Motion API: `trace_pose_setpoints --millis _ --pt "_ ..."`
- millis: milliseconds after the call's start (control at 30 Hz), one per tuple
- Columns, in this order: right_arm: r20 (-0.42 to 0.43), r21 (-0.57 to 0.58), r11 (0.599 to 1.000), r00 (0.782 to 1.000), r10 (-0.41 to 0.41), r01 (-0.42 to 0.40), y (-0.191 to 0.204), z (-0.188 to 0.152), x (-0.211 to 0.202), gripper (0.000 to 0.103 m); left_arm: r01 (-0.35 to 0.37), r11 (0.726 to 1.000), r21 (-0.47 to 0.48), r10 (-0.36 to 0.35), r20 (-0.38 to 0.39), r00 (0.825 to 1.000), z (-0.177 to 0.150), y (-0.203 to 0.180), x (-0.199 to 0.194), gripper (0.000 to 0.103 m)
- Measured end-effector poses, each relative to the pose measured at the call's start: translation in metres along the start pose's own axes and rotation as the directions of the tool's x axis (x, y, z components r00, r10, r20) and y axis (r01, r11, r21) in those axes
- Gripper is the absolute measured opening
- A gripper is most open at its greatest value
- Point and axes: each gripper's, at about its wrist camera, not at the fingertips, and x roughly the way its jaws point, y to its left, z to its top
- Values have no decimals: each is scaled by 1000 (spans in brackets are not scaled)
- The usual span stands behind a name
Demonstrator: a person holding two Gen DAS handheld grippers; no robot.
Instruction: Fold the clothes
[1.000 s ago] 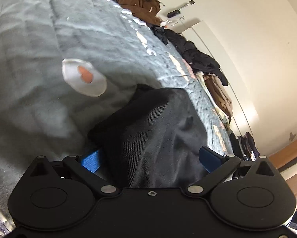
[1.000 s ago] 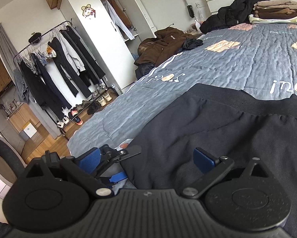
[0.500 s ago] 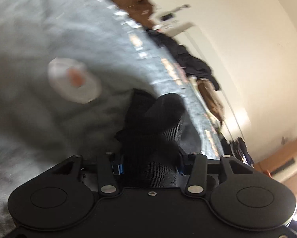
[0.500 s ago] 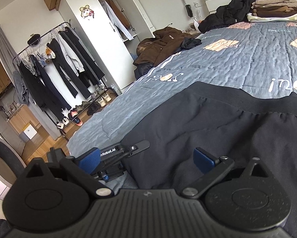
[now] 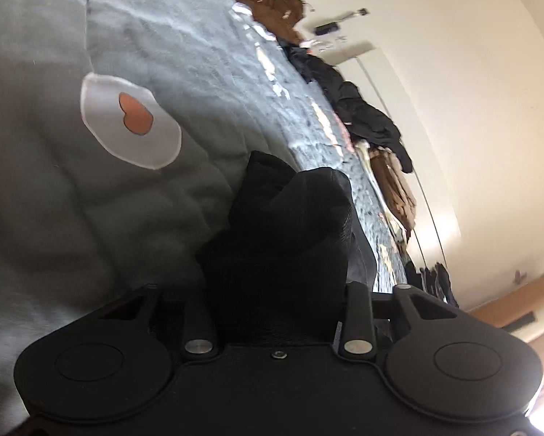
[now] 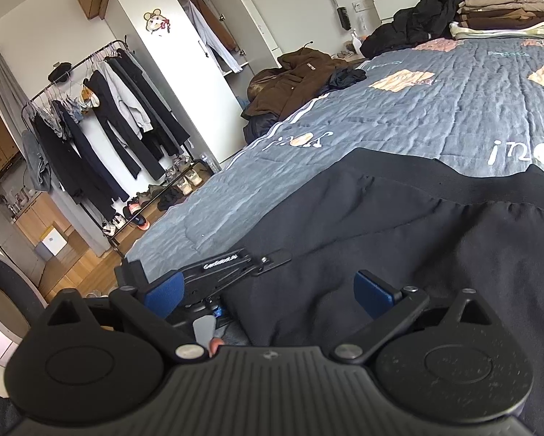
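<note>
Your left gripper (image 5: 275, 287) has its jaws drawn in on a bunched corner of the black woven-fabric garment (image 5: 290, 225); the cloth rises in a peak straight ahead of the jaws and hides both pads, so the pinch is judged from the linkage, which stands nearly parallel. In the right wrist view that same left gripper (image 6: 235, 265) sits at the garment's near left corner, at the bed's edge

Your right gripper (image 6: 268, 290) has its jaws spread wide, the blue pads (image 6: 375, 292) well apart, with the garment's near hem lying between and just beyond them. Nothing is pinched there

The black garment (image 6: 399, 225) lies spread on the blue-grey quilted bedcover (image 6: 399, 120). Its dark banded edge (image 6: 453, 178), likely a waistband, runs across the far side, left to right. The long axis therefore runs across your view, and the cloth extends forward and to the right of the right jaws

Judgement: the left gripper alone has the near edge. Whether that corner is being carried over for a fold or set down after one cannot be settled from this position. The right jaws are nearest the free part of the near hem

Beyond, a brown jacket (image 6: 293, 80) sits past the bedcover's far left, and a stack of folded clothes (image 6: 500, 14) rests at the headboard
</note>
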Motion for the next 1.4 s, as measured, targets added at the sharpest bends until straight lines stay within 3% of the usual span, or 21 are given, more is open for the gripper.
trace_pose_setpoints --millis 67,233,300,367,433,633,767,1000,1400 --pt "4 3 1000 1000 -1 1 -2 0 -2 100 -8 1000 -10 8 -4 1000 1 2 3 44" --pt "6 8 1000 1000 -9 9 -6 -1 -6 100 -32 999 -6 32 -2 999 5 -3 11 54" --pt "10 8 1000 1000 -10 10 -7 -1 -9 100 -37 999 16 37 2 999 6 -8 12 51" --pt "16 12 1000 1000 -11 11 -9 -1 -12 100 -34 999 43 34 6 999 7 -12 10 38" --pt "22 19 1000 1000 -15 15 -12 -1 -14 100 -26 996 80 25 11 1000 7 -18 8 33" --pt "44 34 999 999 -22 20 -18 1 -23 100 -10 959 283 1 33 999 1 -53 1 27" --pt "73 51 998 997 -30 26 -24 3 -33 100 11 903 430 -30 39 999 -11 -84 -3 26" --pt "158 128 991 986 -59 39 -52 14 -63 100 49 764 643 -94 36 995 -39 -134 -8 25" --pt "298 295 948 932 -208 117 -120 19 -128 100 179 578 796 -227 -53 972 -83 -210 -14 25"
